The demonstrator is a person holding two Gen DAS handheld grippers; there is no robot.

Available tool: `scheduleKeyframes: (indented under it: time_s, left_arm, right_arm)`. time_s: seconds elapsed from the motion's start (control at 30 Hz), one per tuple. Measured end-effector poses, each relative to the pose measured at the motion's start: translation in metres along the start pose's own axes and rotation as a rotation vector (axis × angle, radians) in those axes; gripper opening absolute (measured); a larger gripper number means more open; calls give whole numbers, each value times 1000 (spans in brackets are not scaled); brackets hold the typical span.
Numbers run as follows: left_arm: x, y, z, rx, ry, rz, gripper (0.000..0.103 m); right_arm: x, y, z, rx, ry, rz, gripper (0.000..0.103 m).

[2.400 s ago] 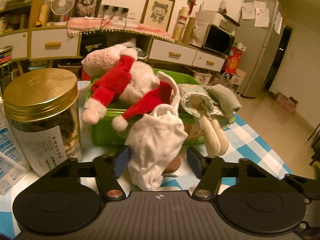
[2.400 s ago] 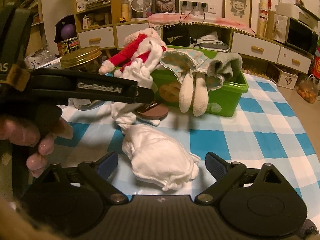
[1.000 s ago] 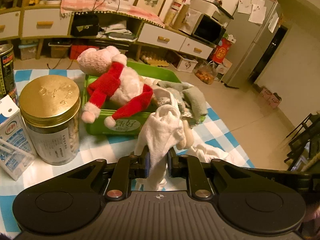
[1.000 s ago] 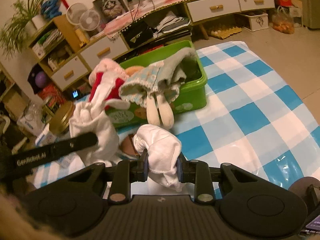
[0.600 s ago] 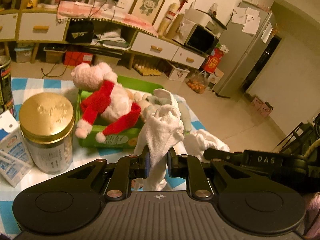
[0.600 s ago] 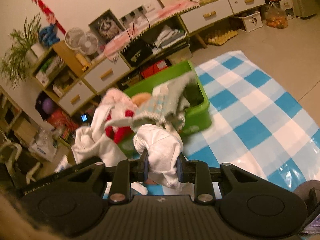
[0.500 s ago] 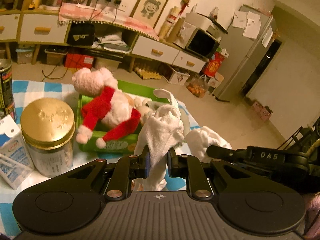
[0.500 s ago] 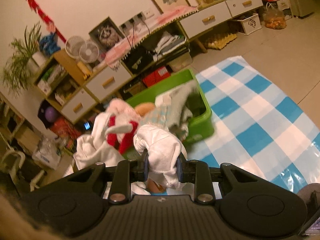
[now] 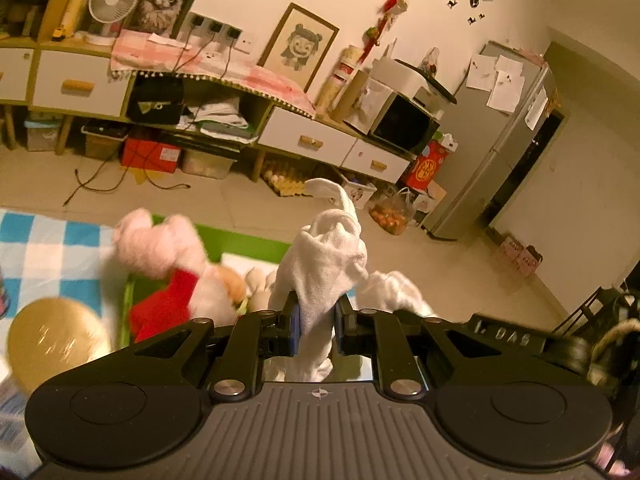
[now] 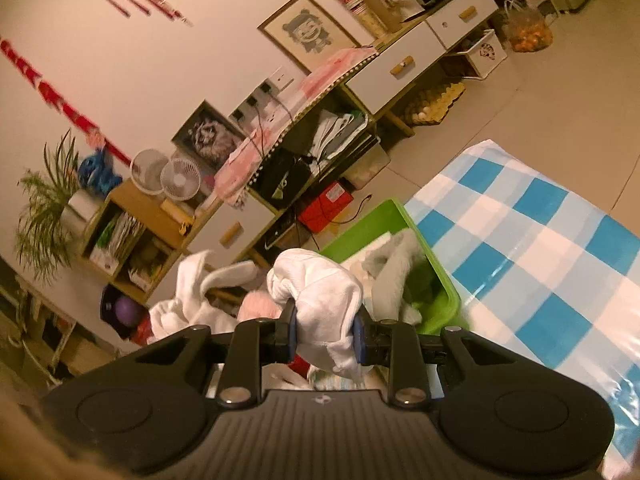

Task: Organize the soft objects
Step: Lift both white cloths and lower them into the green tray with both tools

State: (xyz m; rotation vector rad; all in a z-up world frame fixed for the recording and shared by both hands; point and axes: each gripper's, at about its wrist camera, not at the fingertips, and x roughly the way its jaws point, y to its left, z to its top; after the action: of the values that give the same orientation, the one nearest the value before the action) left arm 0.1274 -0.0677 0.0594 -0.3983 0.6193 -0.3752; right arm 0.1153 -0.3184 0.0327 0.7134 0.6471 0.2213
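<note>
Both tools lifted higher above green bin point(image 10: 436, 280) | left tool point(image 9: 316, 320) pinching white cloth point(image 9: 324, 264) (bunched) | right tool point(image 10: 324, 338) pinching white bundle point(image 10: 320, 296)

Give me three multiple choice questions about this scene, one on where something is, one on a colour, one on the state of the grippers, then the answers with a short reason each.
1. Where is the pink plush toy in red clothes?
A. On the floor
B. In the green bin
C. On the fridge

2. What colour is the cloth in the left gripper?
A. White
B. Blue
C. Black

3. How are the two grippers?
A. Both open
B. Only the left is shut
C. Each is shut on cloth

Answers:
1 B: the toy lies in the bin, in the left wrist view.
2 A: the bundle rising between the fingers is white.
3 C: the right gripper also clamps a white bundle.
</note>
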Motion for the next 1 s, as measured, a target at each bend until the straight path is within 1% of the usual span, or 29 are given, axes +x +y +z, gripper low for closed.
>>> scheduleKeyframes:
  time_s: [0.1, 0.27, 0.37, 0.47, 0.57, 0.63, 0.77, 1.0]
  left_arm:
    - [14, -2, 9, 0, 4, -1, 14]
    - [42, 5, 15, -3, 19, 18, 14]
    - [59, 15, 14, -30, 31, 21, 14]
    - [75, 24, 13, -46, 41, 24, 14]
    - [90, 32, 10, -51, 64, 51, 14]
    - [99, 37, 5, -54, 88, 65, 14]
    - [112, 46, -4, -65, 131, 87, 14]
    - [115, 46, -7, -49, 131, 92, 14]
  right_arm:
    - [11, -3, 6, 25, -15, 7, 7]
    - [31, -5, 13, 27, -39, -15, 7]
    - [43, -7, 12, 21, -39, -36, 7]
    - [54, -10, 13, 31, -38, -37, 7]
    - [65, -13, 12, 46, -39, -25, 7]
    - [72, -16, 11, 38, -37, -37, 7]
    - [85, -24, 6, 48, -13, -70, 7]
    - [93, -37, -2, 58, 16, -112, 7]
